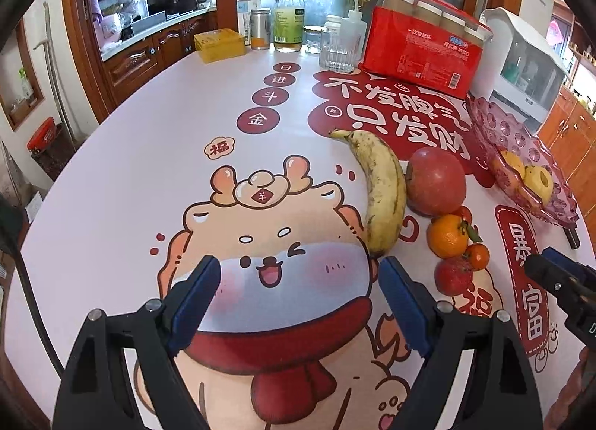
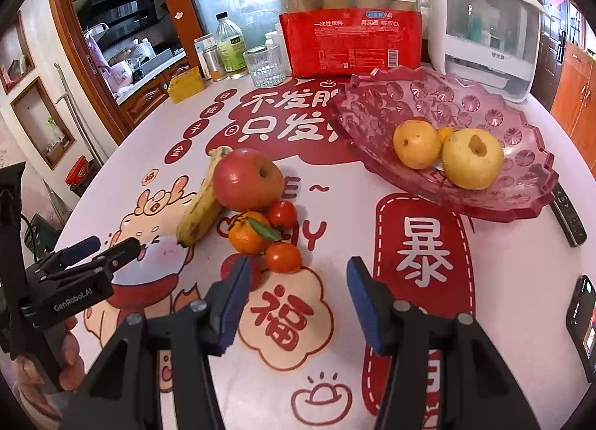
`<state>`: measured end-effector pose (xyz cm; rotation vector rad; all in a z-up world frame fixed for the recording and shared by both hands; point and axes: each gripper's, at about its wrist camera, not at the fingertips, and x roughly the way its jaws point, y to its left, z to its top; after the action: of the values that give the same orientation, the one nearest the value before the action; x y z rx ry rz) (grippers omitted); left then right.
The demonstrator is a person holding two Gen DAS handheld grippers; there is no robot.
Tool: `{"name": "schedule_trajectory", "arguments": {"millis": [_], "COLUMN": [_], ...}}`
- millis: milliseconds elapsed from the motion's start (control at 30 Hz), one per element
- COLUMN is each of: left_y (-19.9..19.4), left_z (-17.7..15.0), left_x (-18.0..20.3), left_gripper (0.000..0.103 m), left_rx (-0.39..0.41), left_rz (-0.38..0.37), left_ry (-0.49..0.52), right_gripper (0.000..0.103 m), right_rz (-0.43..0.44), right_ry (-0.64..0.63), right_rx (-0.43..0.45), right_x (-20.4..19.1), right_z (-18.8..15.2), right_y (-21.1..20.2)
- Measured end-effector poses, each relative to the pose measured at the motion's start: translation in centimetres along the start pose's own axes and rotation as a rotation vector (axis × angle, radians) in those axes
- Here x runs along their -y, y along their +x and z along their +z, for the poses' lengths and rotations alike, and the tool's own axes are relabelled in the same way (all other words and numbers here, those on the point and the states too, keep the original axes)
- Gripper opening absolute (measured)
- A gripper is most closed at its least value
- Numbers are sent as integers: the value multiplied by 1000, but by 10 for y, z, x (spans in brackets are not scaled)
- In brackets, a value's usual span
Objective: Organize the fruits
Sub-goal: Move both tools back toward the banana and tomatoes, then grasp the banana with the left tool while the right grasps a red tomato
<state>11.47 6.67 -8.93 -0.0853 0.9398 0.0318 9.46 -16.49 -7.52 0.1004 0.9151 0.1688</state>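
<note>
A banana [image 1: 381, 191] [image 2: 199, 212], a red apple [image 1: 436, 180] [image 2: 247, 178], a leafy tangerine [image 1: 447, 235] [image 2: 247, 234] and small red fruits [image 1: 453, 275] [image 2: 283, 257] lie together on the table. A pink glass fruit plate [image 2: 484, 113] [image 1: 499, 124] holds two yellow pears [image 2: 472, 158] [image 2: 416, 144]. My left gripper [image 1: 298, 273] is open and empty, just short of the banana's near end. My right gripper [image 2: 298, 273] is open and empty, just right of the small fruits.
A red paper-cup pack [image 2: 352, 37], a glass [image 2: 265, 67], bottles [image 1: 287, 16], a yellow box [image 1: 219, 44] and a white appliance [image 2: 480, 20] stand at the back. A remote [image 2: 568, 214] and a phone [image 2: 583, 322] lie at the right.
</note>
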Motion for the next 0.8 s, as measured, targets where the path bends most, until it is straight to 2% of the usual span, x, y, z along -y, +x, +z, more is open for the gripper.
{"name": "schedule_trajectory", "arguments": {"millis": [133, 300, 433, 533, 800], "left_y": [7, 18, 24, 27, 44], "left_z": [0, 0, 3, 9, 29], "left_x": [-2, 2, 8, 12, 25], "left_gripper": [86, 86, 86, 86, 86], "left_rx": [-18, -38, -51, -51, -83], "left_rz": [-16, -20, -23, -35, -65], "left_ry": [-11, 9, 30, 42, 53], "right_gripper": [53, 53, 53, 53, 53], "right_rz": [-24, 17, 9, -12, 10], "right_ry": [-9, -32, -75, -110, -140], "right_rx": [-1, -40, -31, -21, -34], "right_x": [3, 1, -5, -8, -12], "right_z": [-2, -8, -9, -6, -4], "right_y": [11, 31, 41, 48, 69]}}
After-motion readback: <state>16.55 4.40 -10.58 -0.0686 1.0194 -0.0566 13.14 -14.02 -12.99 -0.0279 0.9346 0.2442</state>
